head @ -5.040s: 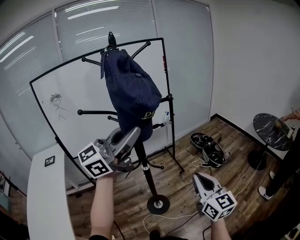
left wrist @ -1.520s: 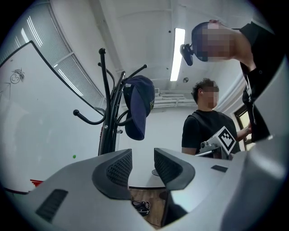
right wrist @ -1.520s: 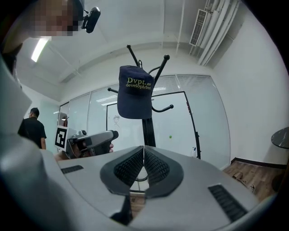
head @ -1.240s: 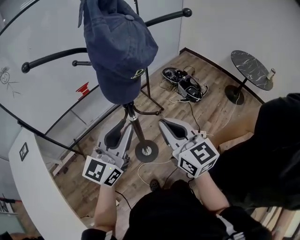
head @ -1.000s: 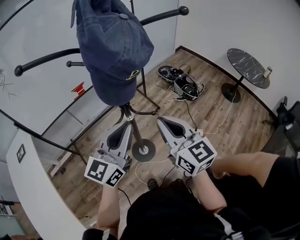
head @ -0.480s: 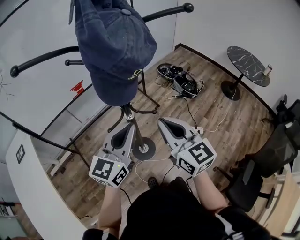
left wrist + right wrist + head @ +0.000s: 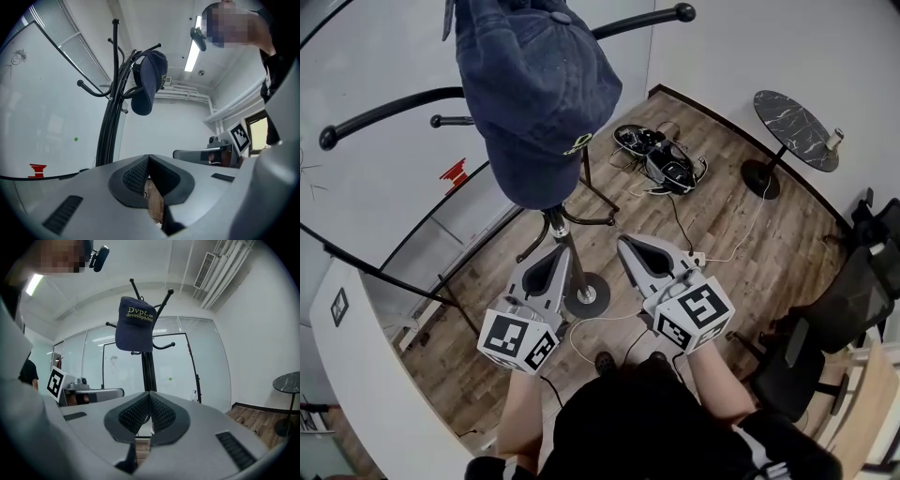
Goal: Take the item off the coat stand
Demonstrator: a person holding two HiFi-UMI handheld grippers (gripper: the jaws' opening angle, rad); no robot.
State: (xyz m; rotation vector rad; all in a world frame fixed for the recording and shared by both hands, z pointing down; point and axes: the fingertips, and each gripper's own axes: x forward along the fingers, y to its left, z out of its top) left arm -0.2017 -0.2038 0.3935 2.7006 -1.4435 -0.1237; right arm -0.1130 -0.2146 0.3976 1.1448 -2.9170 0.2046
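A navy cap [image 7: 534, 94] with yellow print hangs over the top of the black coat stand [image 7: 569, 258]. The cap also shows in the left gripper view [image 7: 149, 84] and in the right gripper view [image 7: 135, 326]. My left gripper [image 7: 553, 251] is held low in front of the stand's pole, left of it, its jaws shut with nothing between them [image 7: 149, 158]. My right gripper [image 7: 628, 246] sits beside it on the pole's right, also shut and empty [image 7: 149, 395]. Both point level at the stand, well below the cap and apart from it.
A whiteboard on a black frame [image 7: 384, 169] stands behind the stand. The stand's round base [image 7: 586, 298] rests on the wood floor, with a white cable near it. Shoes and cords [image 7: 661, 164] lie further back. A round dark table [image 7: 795, 117], a black office chair [image 7: 830, 319] and a white desk [image 7: 356, 375] are nearby.
Five seconds ago my left gripper was raised by the cap's lower edge; now both grippers sit low, side by side. Over the last second they have hardly moved. The cap still hangs on the stand.
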